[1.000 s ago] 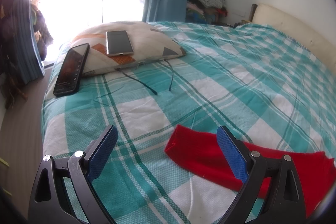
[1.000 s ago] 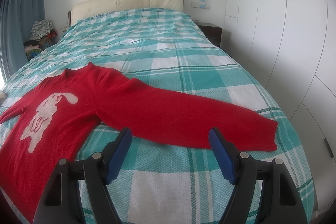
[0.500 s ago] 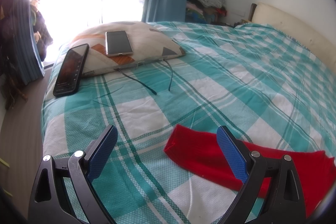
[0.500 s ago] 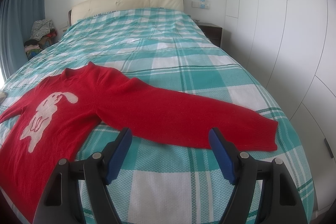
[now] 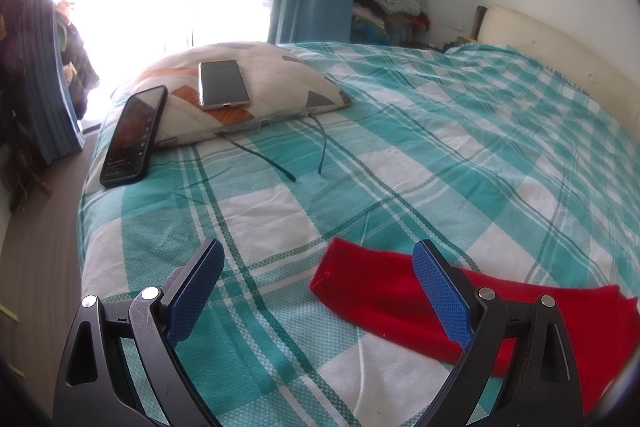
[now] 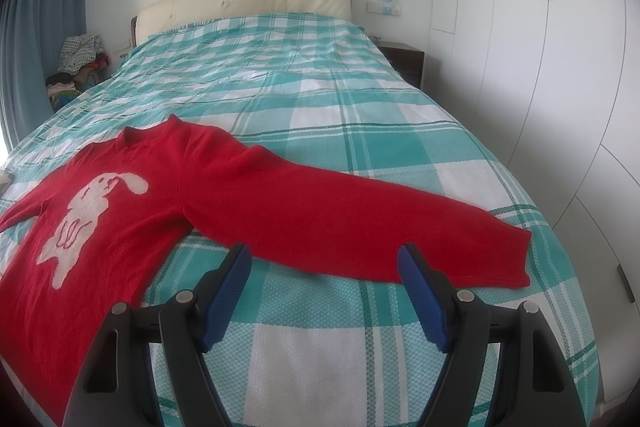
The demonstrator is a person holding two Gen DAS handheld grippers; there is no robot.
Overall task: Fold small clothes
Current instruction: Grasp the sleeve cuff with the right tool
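Observation:
A small red sweater (image 6: 132,211) with a white rabbit on the chest lies flat, face up, on the teal plaid bedspread (image 6: 320,99). Its right sleeve (image 6: 360,223) stretches toward the bed's right edge, cuff at the far right. My right gripper (image 6: 325,259) is open and empty, hovering just in front of that sleeve. In the left wrist view the other sleeve's cuff (image 5: 372,283) lies on the bedspread (image 5: 440,131). My left gripper (image 5: 318,259) is open and empty, its right finger over that sleeve.
A patterned pillow (image 5: 256,99) at the bed's left corner carries a phone (image 5: 222,83); a second dark phone (image 5: 134,135) leans against it, with two cables (image 5: 280,163) trailing. White wardrobes (image 6: 540,47) stand close on the right. The headboard (image 6: 248,3) is at the far end.

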